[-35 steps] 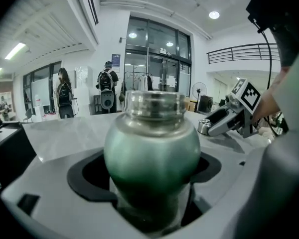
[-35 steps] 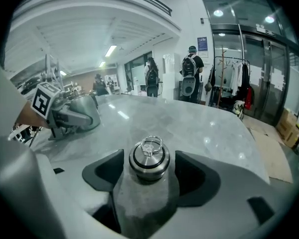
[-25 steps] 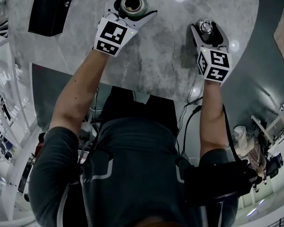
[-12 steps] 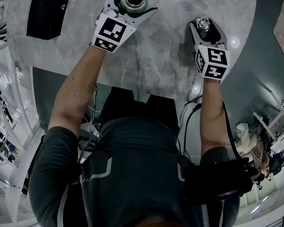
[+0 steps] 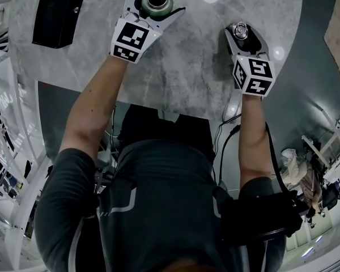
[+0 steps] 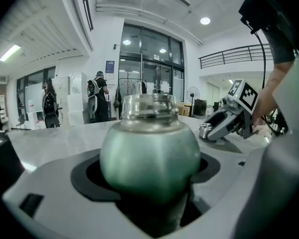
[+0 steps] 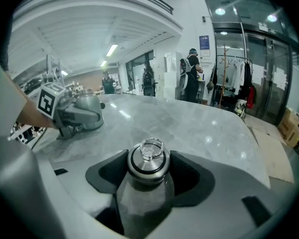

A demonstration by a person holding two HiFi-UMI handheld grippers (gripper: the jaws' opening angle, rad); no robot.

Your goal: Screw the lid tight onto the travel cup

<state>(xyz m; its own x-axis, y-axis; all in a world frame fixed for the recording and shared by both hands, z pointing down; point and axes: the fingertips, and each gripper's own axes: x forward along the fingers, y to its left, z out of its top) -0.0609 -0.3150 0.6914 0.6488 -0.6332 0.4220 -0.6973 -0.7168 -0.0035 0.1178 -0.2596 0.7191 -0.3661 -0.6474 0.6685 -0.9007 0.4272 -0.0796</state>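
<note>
Nearest, the steel lid is stood on the counter and is clasped between the 2 pads of the right tongs, whose jaws have just been closing onto it. Only its short side appears to be caught, so it could be tipped or dropped once lifted, and a lid carried tilted would likely be cross-threaded. Farther off, well apart to the left, the green travel cup is stood upright with its mouth uncovered, clenched by the left tongs round its rounded shoulder. That curved wall could be let slip or spin under the twisting load, so the lid might be left loose or the cup toppled.
</note>
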